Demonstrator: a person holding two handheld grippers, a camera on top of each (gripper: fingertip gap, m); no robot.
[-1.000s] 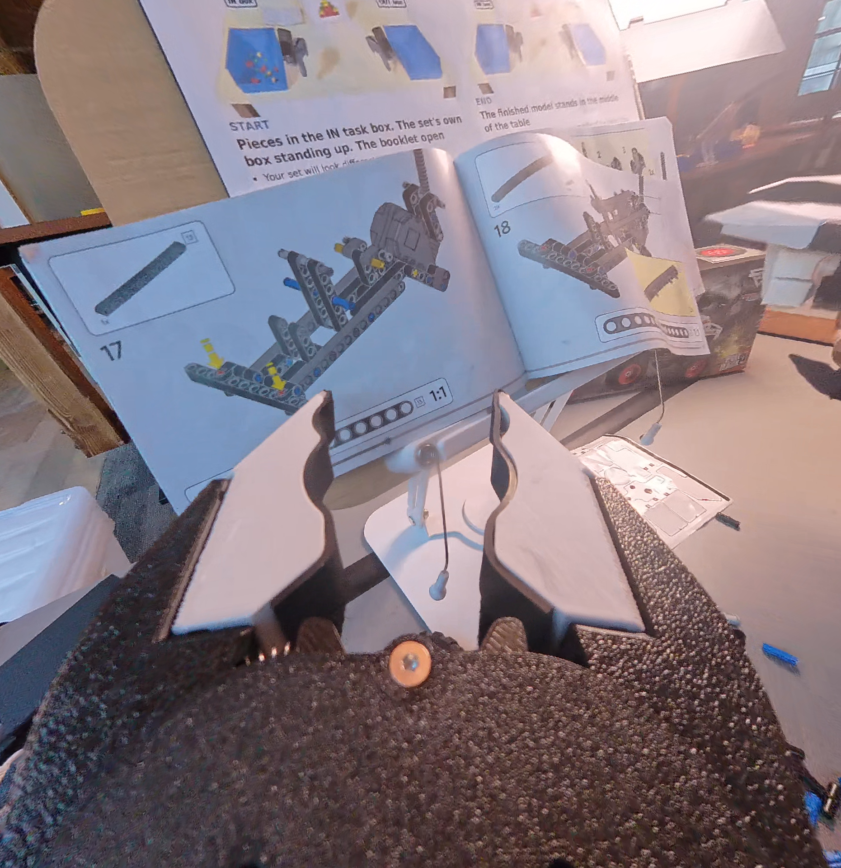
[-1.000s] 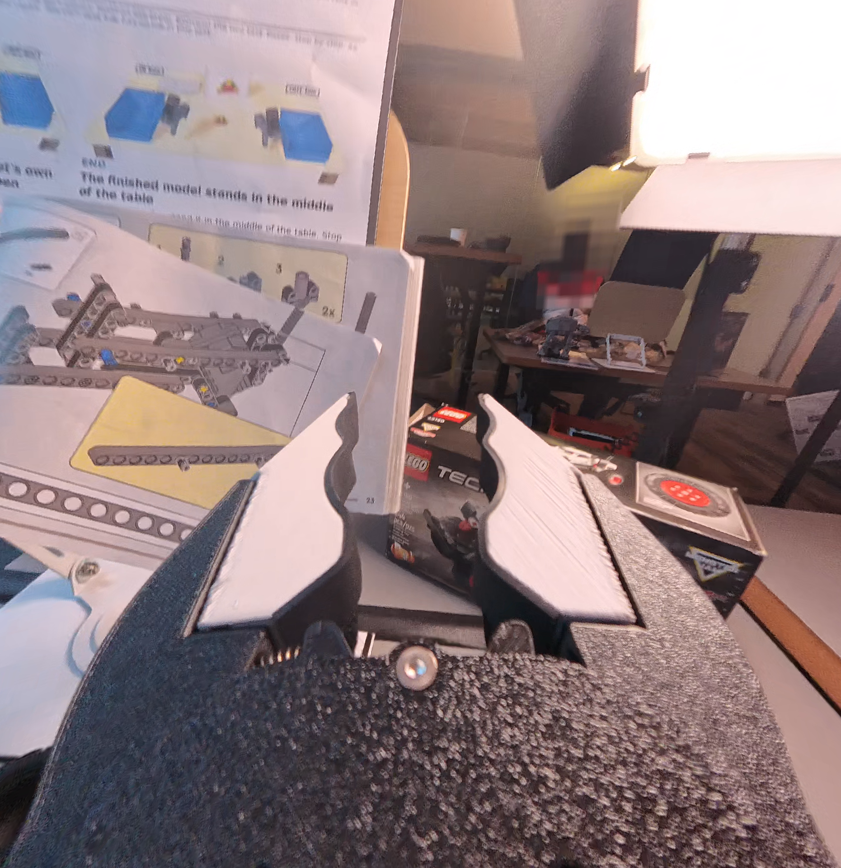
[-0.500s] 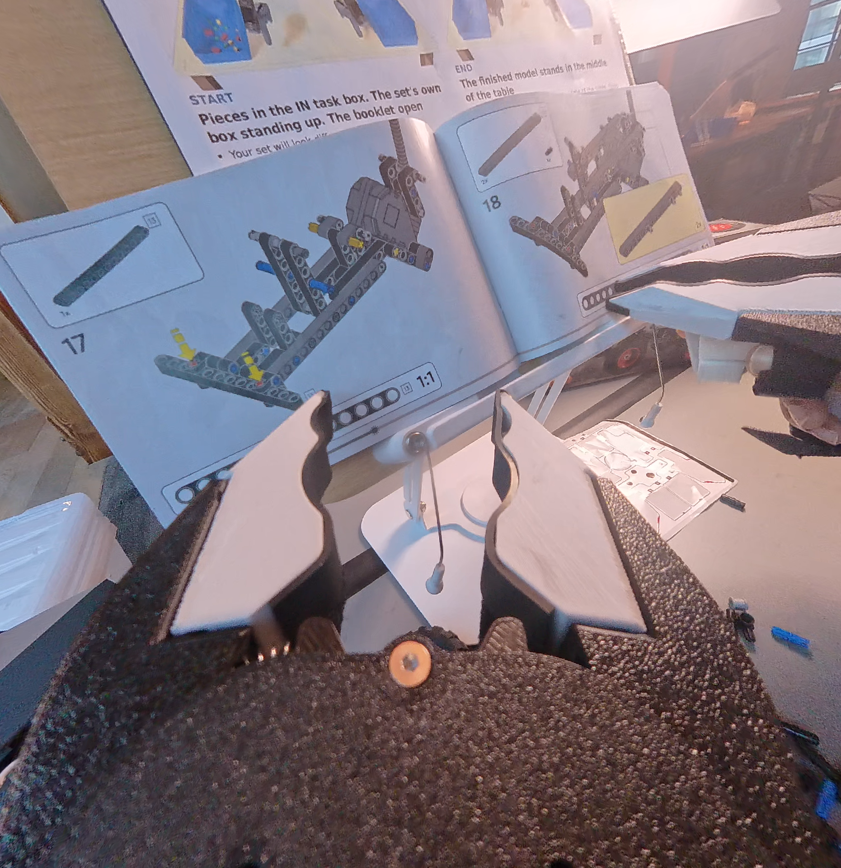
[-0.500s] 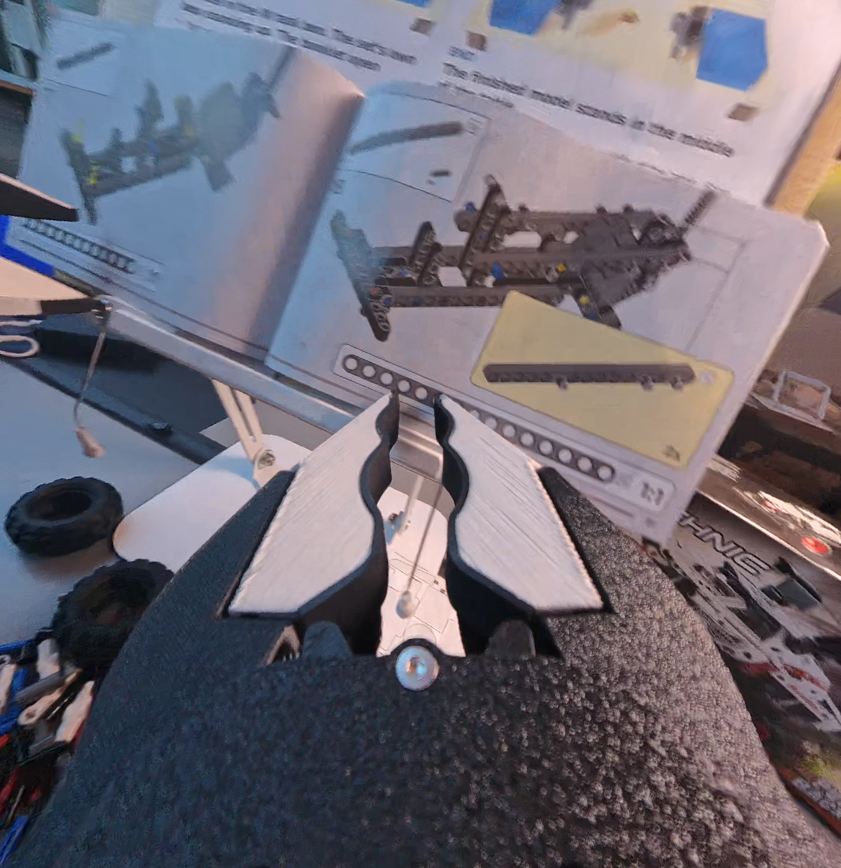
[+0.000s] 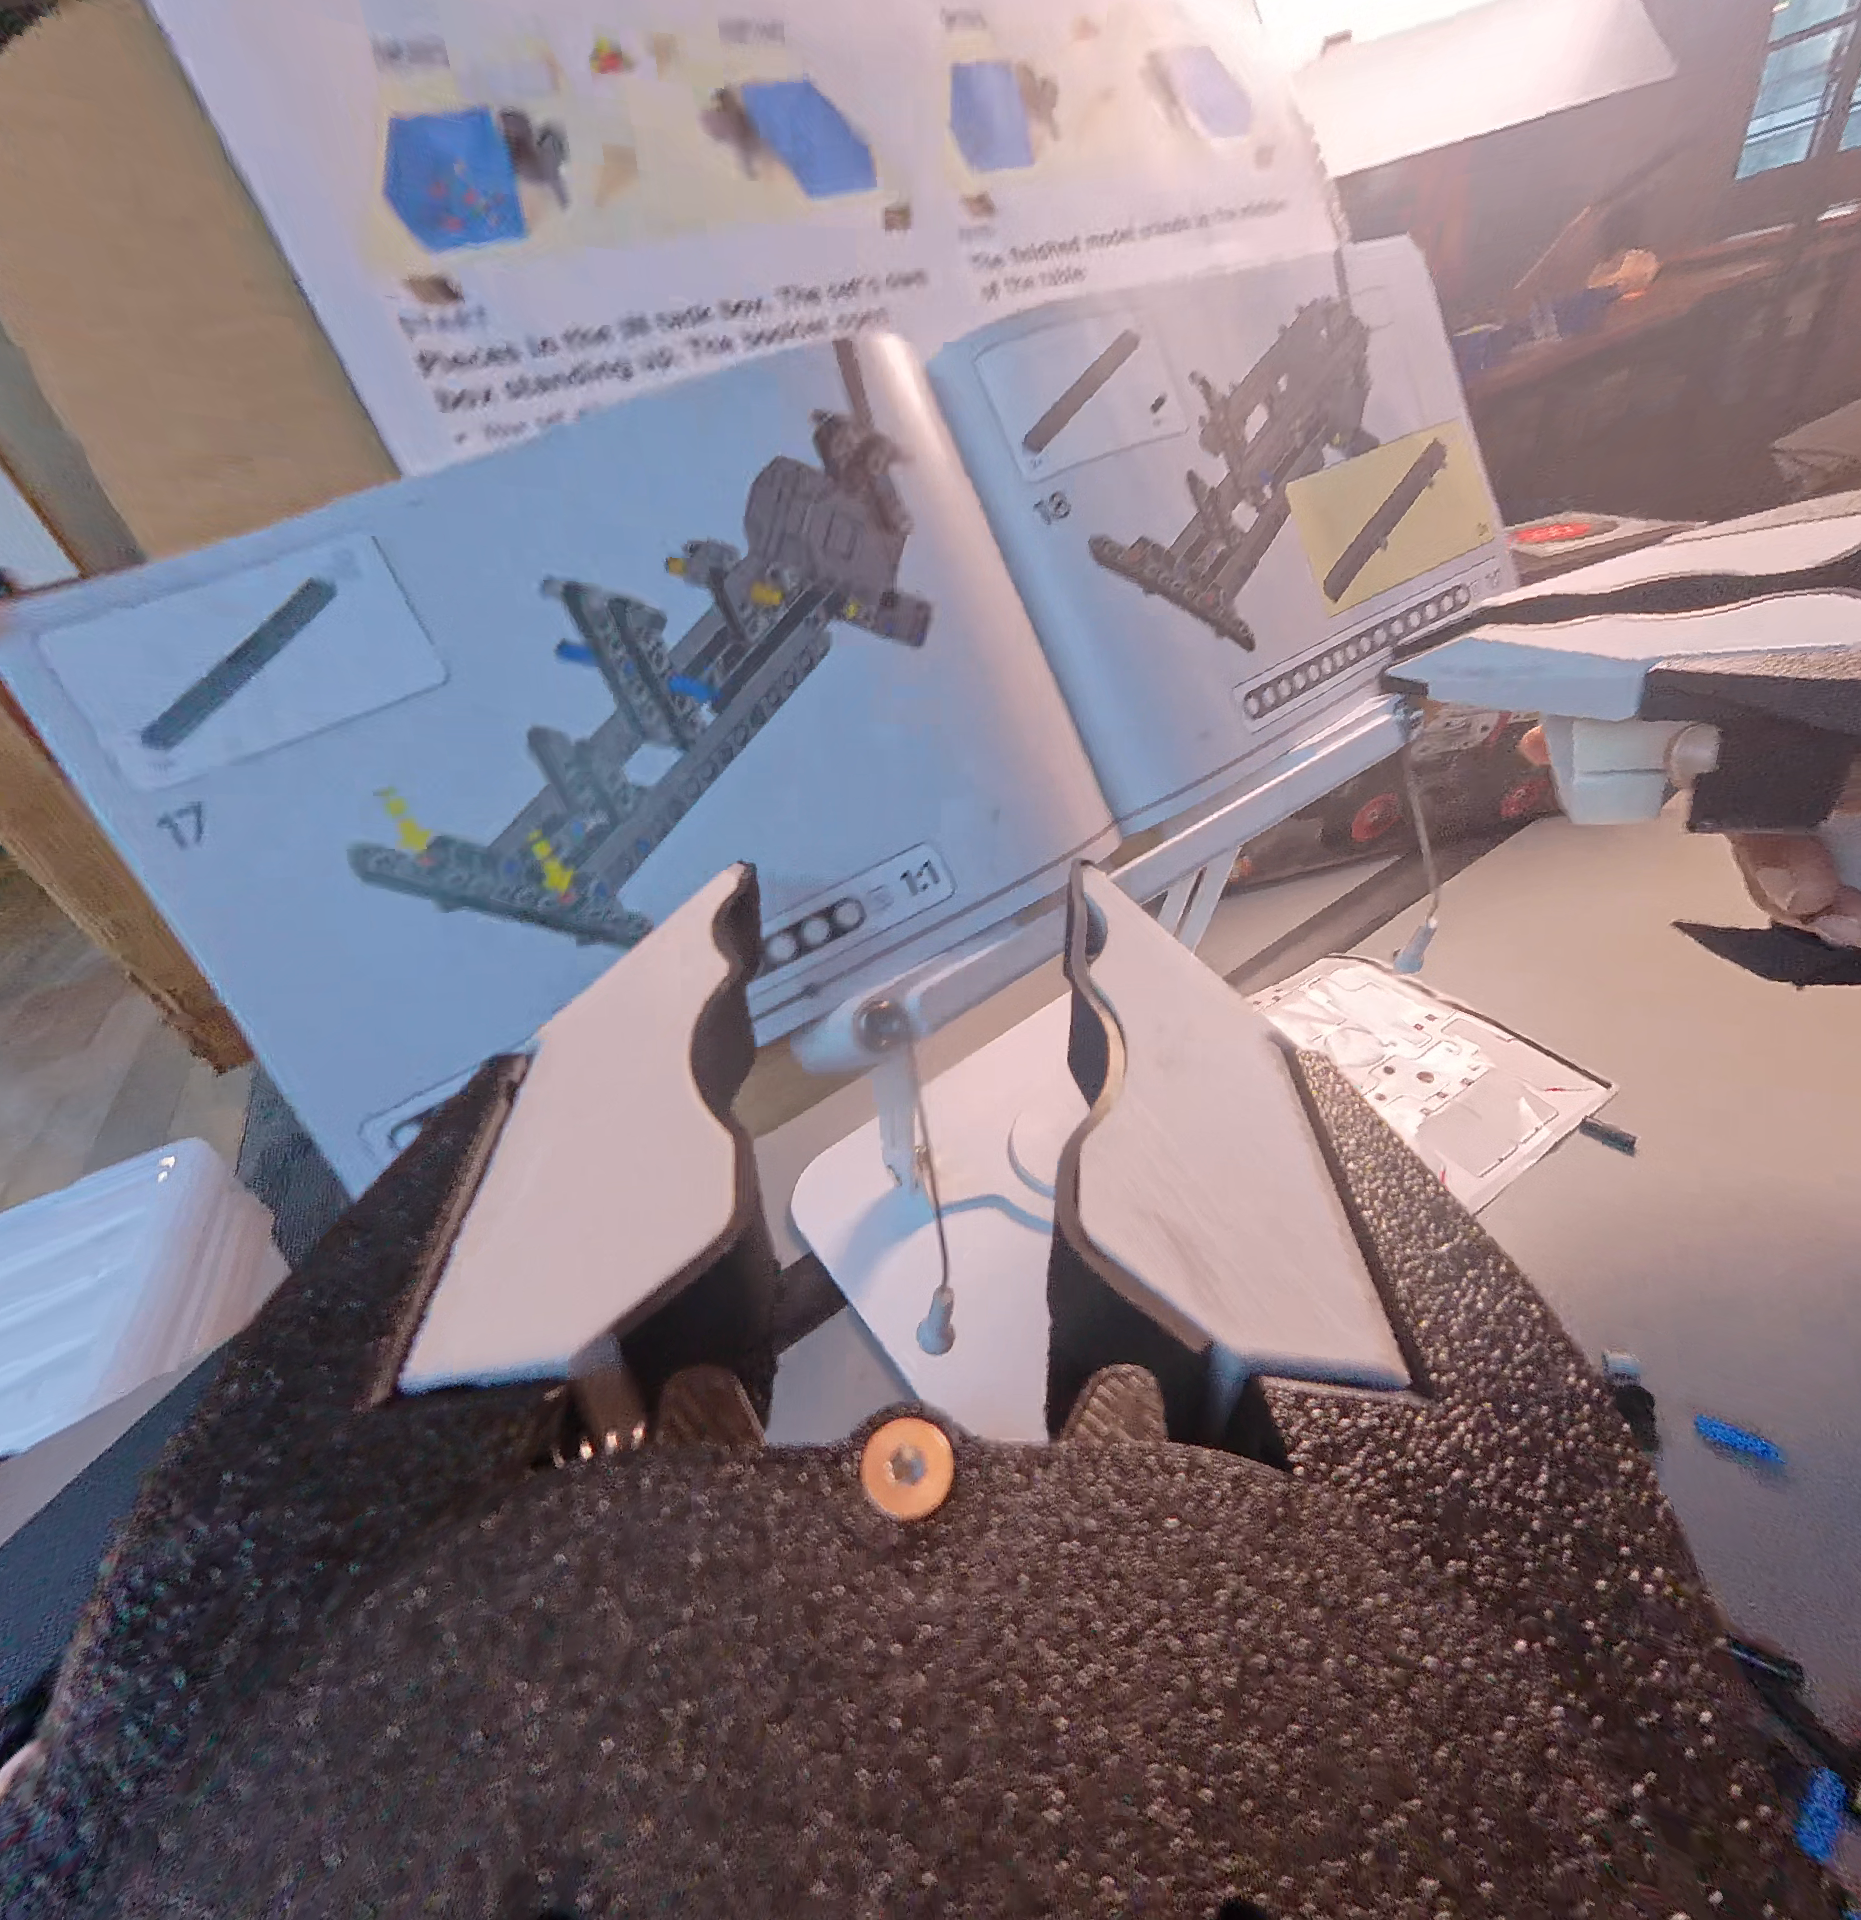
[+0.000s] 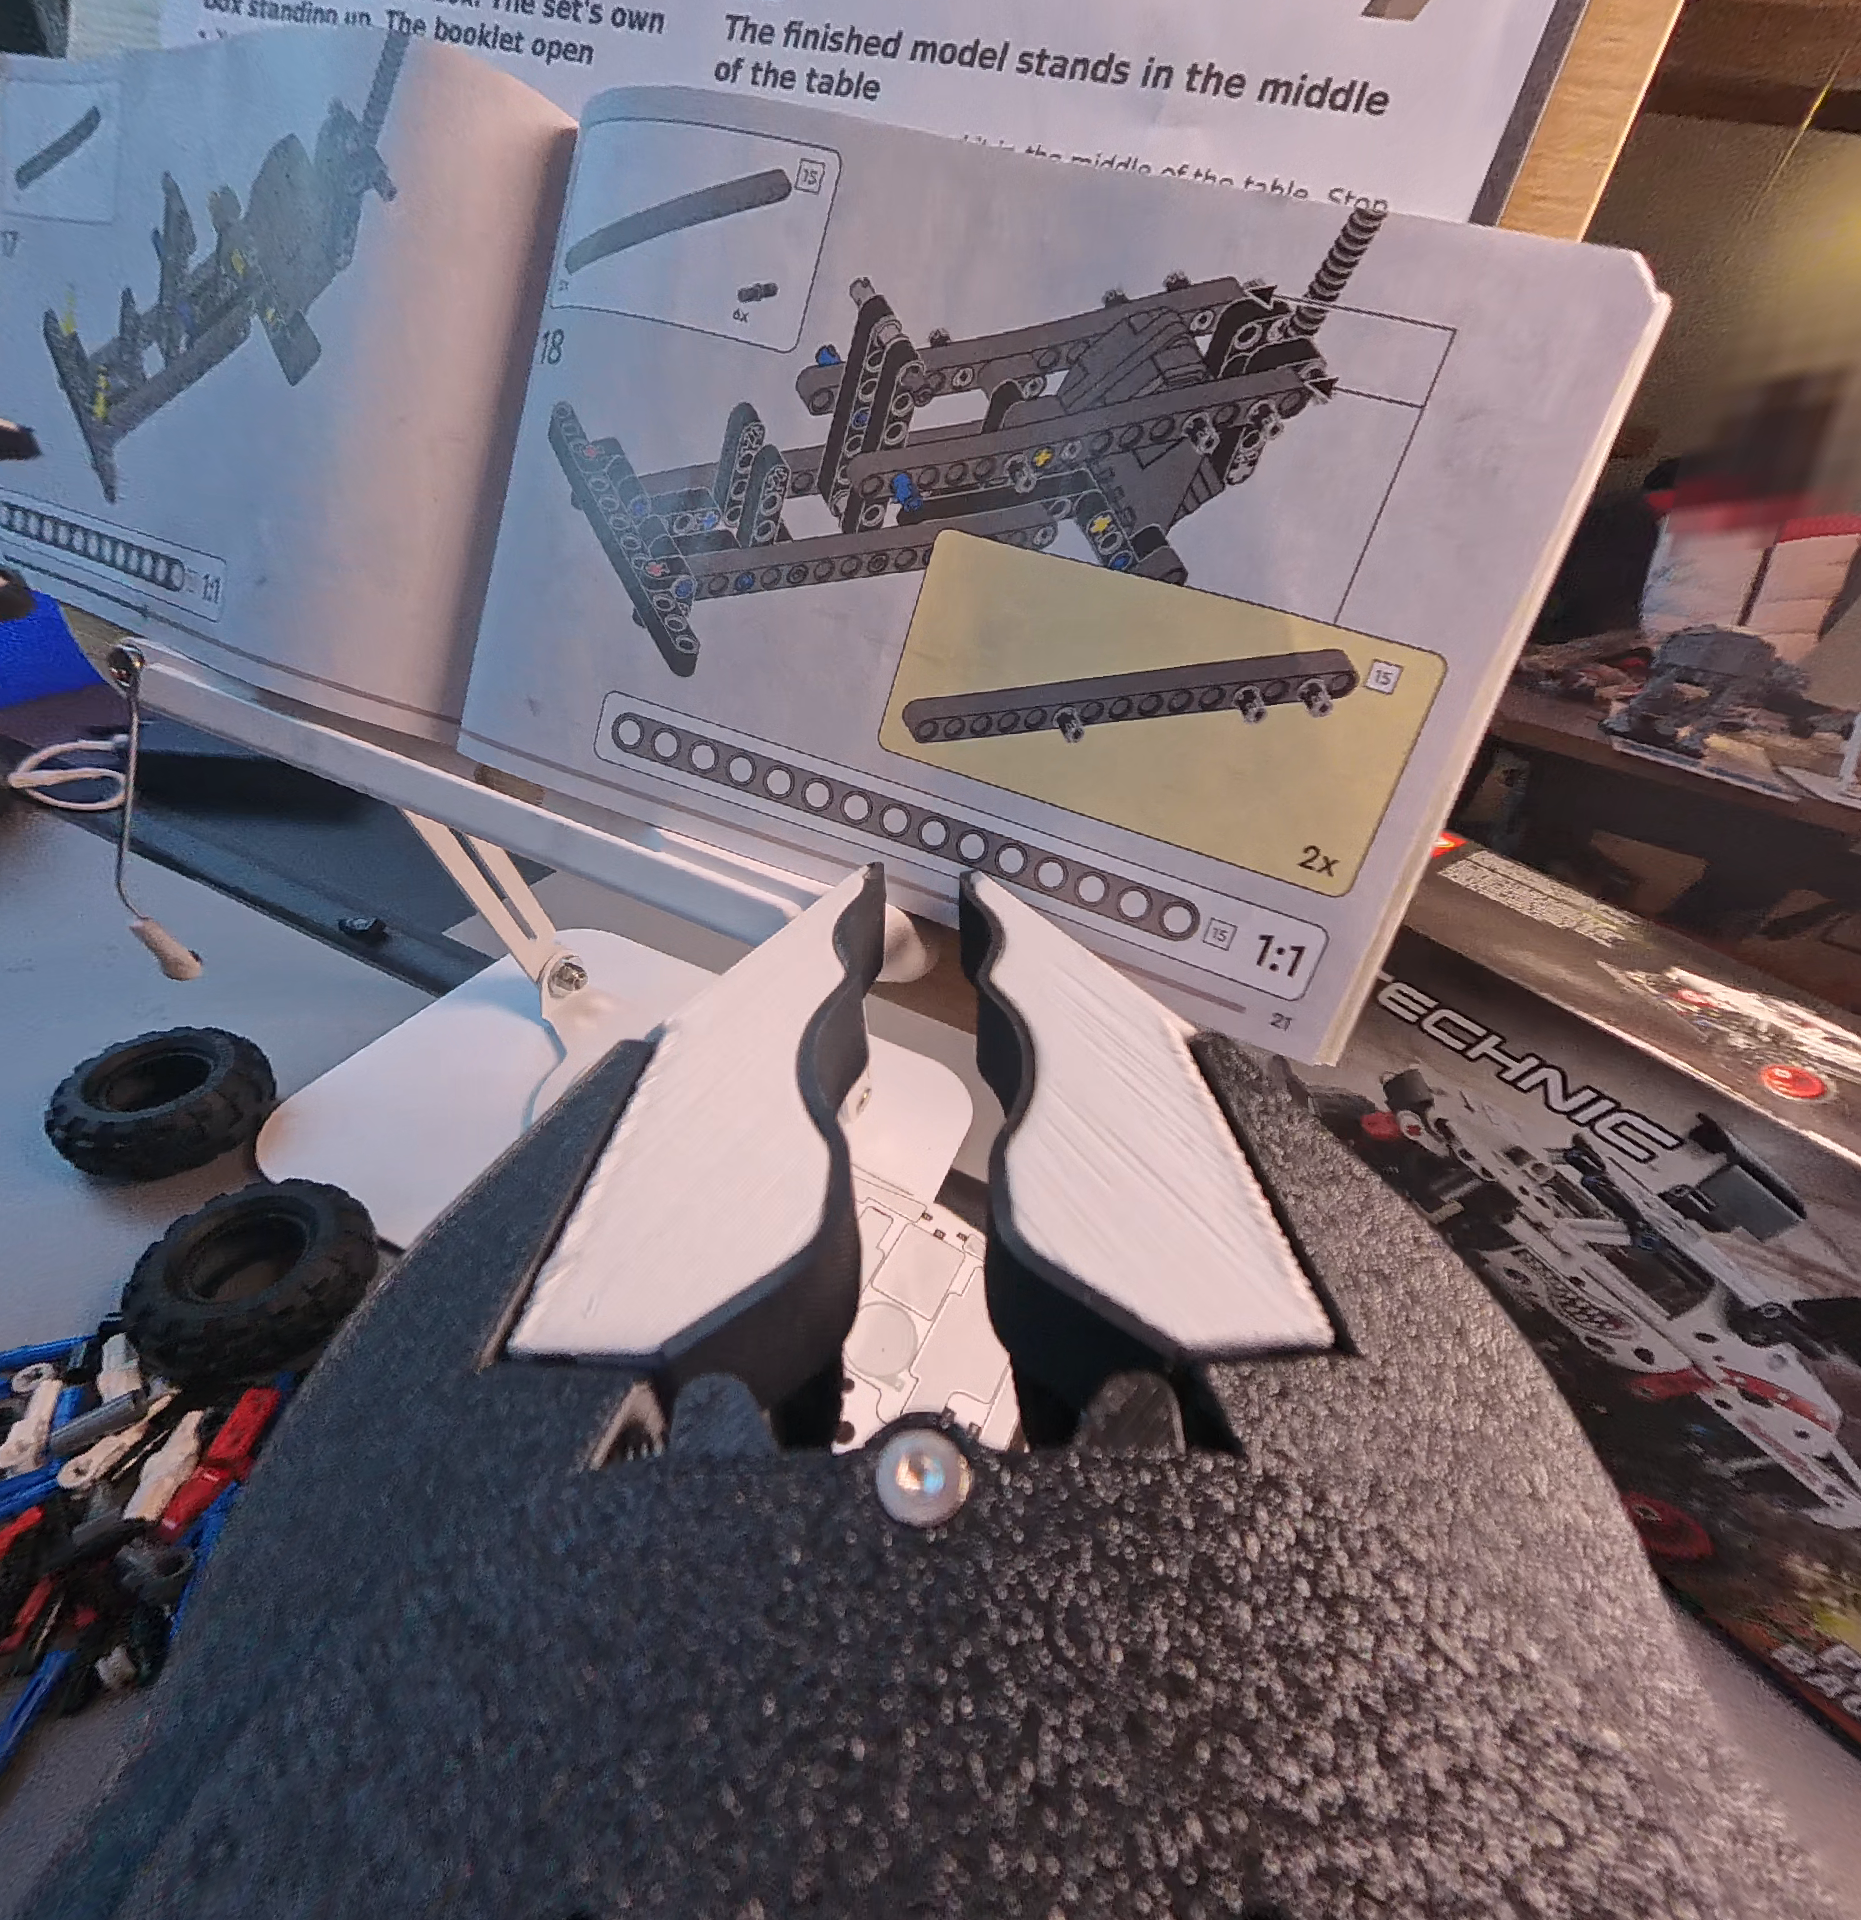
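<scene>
The right gripper (image 6: pixel 920 883) swung from the boxed set (image 6: pixel 1632 1195) towards the instruction booklet (image 6: pixel 1009 468), until the lower edge of its right-hand page lay just ahead of the fingers (image 6: pixel 718 1143). Those fingers drew in to a narrow gap. In the left wrist view, the right gripper (image 5: pixel 1425 675) came in at the right, beside the page's corner.
</scene>
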